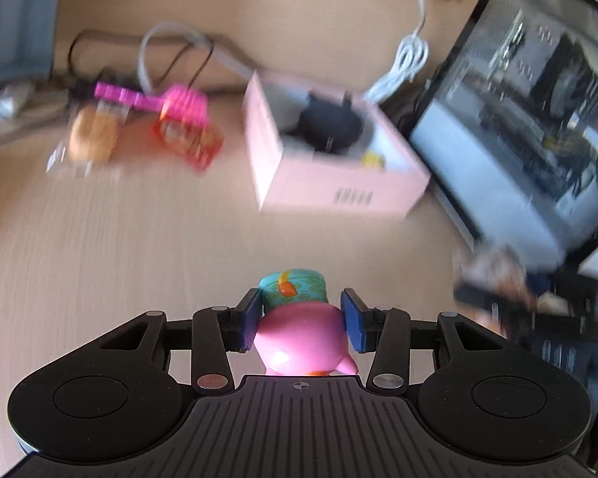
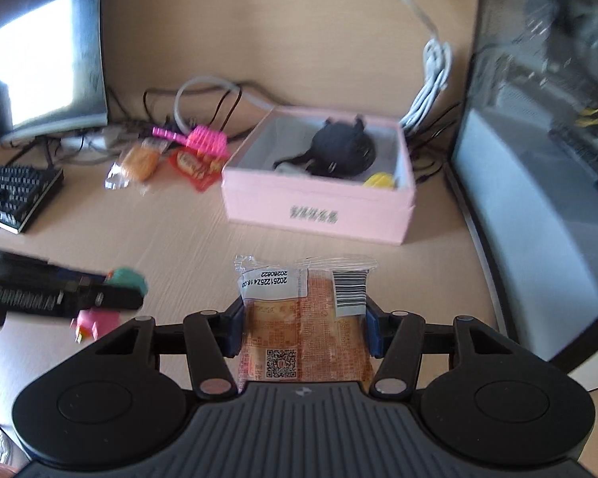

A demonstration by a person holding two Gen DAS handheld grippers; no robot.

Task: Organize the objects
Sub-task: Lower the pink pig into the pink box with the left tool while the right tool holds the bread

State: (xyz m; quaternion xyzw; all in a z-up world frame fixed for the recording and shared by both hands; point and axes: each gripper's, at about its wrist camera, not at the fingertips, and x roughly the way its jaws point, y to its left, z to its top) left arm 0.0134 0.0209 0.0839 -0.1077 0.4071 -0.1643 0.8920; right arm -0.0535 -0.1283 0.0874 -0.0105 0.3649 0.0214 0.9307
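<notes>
We hold a pink toy [image 1: 303,334] in the left gripper [image 1: 303,318] and a snack packet [image 2: 305,318] in the right gripper [image 2: 303,328], both pinched and unboxed, with snacks [image 2: 171,159] at upper left outside the pink box [image 2: 319,207].

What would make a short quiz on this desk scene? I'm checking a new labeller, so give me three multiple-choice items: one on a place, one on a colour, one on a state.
1. Where does the black charger lie?
A. inside the pink box
B. on the keyboard
C. beside the hairbrush

2. What colour is the hat of the toy figure held in the left hand-held gripper?
A. red
B. teal
C. black

3. What is the right hand-held gripper's state?
A. wide open and empty
B. closed on a snack packet
C. closed on a cable

Answers:
A, the black charger sits within the walls of the pink box.
B, the toy figure in the left hand-held gripper wears a teal hat.
B, the right hand-held gripper has its pads against both sides of the snack packet.
</notes>
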